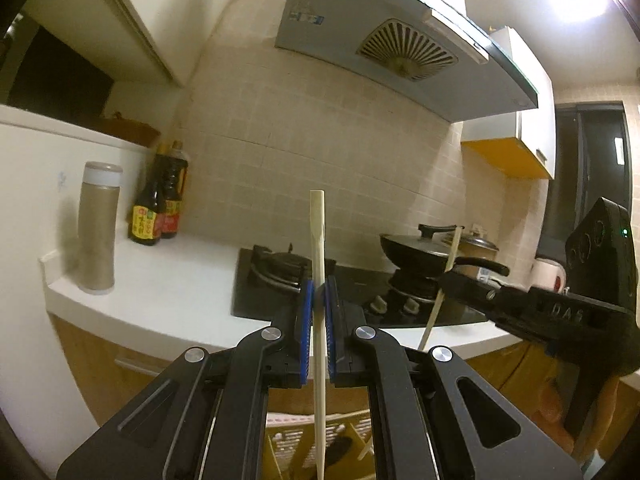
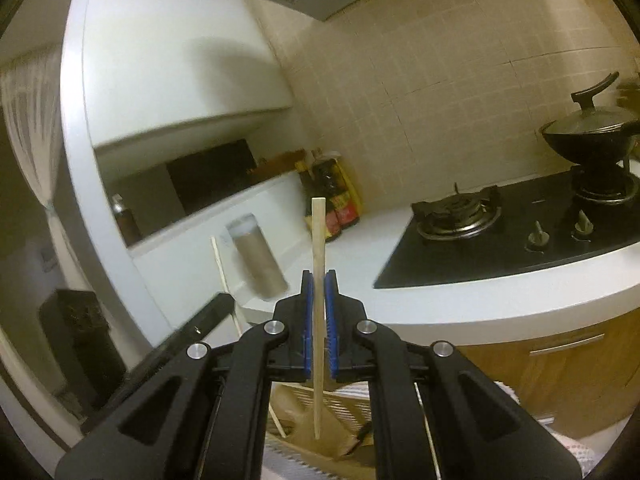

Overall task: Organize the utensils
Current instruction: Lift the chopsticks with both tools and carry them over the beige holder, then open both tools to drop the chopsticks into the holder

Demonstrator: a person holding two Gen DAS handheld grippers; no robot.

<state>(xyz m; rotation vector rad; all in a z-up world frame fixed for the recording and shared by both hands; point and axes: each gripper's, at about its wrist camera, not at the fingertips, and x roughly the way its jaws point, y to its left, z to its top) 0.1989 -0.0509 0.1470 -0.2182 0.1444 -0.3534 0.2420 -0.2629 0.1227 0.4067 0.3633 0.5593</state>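
Left gripper (image 1: 319,292): fingers clenched on a pale chopstick (image 1: 317,240), held upright, gripped near mid-length. Right gripper (image 2: 319,280): same, clamped on a second chopstick (image 2: 318,240), also upright. Both are held in the air in front of the worktop (image 1: 172,280), off its front edge; lower tips hang over a slatted utensil basket (image 1: 288,436) below (contents dim, hard to make out).

Handling, as a judgement: sticks light, stiff, smooth, thin, so apt to pivot or slip between pads. A mid-shaft hold suits; squeeze firmly, avoid tip loading.

Left chopstick (image 1: 319,320) tip: cut off below.
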